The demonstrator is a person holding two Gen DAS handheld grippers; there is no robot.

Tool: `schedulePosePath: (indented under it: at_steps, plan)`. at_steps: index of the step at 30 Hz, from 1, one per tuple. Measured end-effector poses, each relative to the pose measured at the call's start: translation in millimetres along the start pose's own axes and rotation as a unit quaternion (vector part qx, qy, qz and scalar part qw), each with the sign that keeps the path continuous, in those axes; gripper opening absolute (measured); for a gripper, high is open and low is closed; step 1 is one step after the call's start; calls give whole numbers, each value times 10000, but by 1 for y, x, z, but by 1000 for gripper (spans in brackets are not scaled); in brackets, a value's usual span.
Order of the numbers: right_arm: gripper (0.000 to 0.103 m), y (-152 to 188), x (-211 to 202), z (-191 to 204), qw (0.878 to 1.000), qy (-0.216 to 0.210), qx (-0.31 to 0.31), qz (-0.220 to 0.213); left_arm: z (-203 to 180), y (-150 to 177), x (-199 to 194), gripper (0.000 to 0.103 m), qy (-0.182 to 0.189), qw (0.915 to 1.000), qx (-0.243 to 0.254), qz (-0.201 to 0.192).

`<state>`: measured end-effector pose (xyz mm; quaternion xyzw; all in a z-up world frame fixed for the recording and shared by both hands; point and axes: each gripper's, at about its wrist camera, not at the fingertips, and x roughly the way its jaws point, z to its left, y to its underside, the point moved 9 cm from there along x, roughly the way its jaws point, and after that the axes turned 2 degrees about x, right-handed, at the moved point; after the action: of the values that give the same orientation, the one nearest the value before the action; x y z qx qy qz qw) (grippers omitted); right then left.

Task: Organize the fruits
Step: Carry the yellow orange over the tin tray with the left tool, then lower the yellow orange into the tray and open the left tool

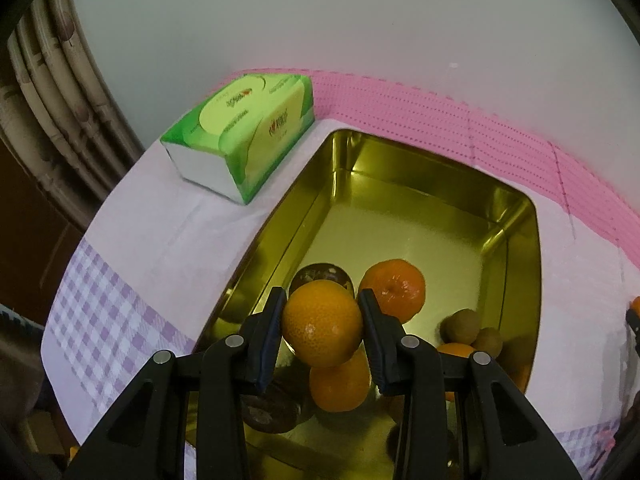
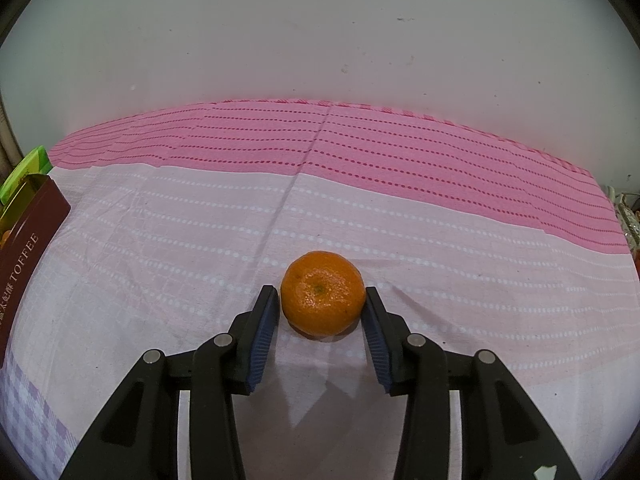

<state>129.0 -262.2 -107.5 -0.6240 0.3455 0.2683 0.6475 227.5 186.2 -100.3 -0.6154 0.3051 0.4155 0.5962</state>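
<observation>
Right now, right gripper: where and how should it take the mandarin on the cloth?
Grip the mandarin across its widest middle, coming down from above and the near side as the right gripper already points. It sits stem-end up on the tablecloth, round and slightly flattened, so the flanks give the pads the best seat. The fingers bracket it already; a sliver of gap shows on the left.

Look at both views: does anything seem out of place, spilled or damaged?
Nothing is spilled or damaged. One orange sits alone on the cloth outside the tin, between the right gripper's fingers, a gap showing on one side.
</observation>
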Motion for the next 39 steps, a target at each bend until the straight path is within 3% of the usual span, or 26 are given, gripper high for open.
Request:
schedulePosePath:
  at_steps: [27,34,39]
  plan:
    - [41,0,1,1,10000,6,0,2,5,9,12,40,-130,9998,-14,150]
    - [41,0,1,1,10000,9,-1,3,8,9,6,52,-228,9997,23,103]
    - [41,0,1,1,10000,10,1,3,9,6,0,55,-260,9996,63,38]
